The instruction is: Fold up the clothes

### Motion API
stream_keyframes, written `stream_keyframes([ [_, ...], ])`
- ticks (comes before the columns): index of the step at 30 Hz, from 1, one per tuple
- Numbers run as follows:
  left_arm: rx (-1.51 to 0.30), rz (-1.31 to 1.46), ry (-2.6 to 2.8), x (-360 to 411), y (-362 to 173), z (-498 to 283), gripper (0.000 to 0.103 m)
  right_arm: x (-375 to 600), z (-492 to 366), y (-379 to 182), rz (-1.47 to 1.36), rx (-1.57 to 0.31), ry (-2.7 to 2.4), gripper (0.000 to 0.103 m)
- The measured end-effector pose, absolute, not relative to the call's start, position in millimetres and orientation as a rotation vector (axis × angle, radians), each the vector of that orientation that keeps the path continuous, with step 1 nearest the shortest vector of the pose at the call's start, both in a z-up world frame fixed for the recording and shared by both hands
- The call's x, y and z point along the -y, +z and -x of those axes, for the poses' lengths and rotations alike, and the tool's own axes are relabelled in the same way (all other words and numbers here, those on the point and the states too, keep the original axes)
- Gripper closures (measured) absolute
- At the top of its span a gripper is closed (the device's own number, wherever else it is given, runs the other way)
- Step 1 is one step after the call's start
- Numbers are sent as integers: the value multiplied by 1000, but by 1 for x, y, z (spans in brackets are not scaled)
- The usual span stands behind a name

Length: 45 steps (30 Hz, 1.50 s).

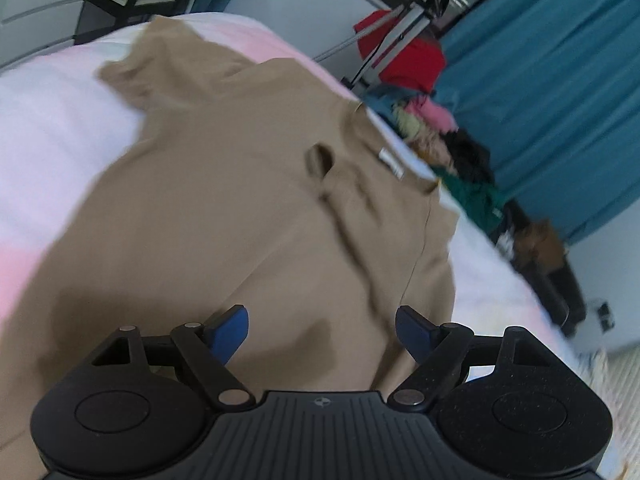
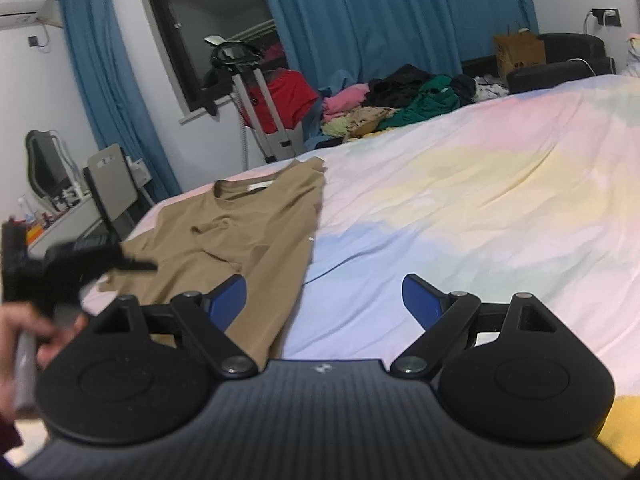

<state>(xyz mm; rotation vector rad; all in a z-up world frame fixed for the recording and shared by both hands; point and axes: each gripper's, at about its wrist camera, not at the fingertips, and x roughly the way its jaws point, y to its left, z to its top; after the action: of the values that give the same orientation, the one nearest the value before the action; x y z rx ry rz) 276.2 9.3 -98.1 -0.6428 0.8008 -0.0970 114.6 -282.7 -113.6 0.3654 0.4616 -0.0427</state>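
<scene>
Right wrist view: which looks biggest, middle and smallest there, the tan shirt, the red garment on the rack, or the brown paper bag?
1. tan shirt, by far the largest, though it also lies nearest the camera.
2. red garment.
3. brown paper bag, smallest, but farthest away, so its true size against the red garment is unsure.

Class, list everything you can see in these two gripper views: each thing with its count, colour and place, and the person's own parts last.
T-shirt: one, tan, spread on the bed.
Bedsheet: one, pastel patches, over the bed.
Clothes pile: one, mixed colours, beyond the bed.
Curtains: blue, far wall.
Red garment: one, hung on a stand.
Paper bag: one, brown, far right.
Left gripper: black, blue pads, open above the shirt.
Right gripper: same, open, empty.
Hand: one, left edge.
</scene>
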Motion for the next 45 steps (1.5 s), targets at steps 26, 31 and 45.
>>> stream_keyframes([
  [26, -559, 48, 97, 77, -74, -425, 91, 307, -181, -167, -467, -580, -92, 17],
  [31, -645, 127, -36, 68, -77, -382, 58, 301, -174, -157, -419, -524, -68, 17],
  [45, -650, 111, -190, 27, -88, -106, 40, 285, -116, -119, -367, -400, 2, 17],
])
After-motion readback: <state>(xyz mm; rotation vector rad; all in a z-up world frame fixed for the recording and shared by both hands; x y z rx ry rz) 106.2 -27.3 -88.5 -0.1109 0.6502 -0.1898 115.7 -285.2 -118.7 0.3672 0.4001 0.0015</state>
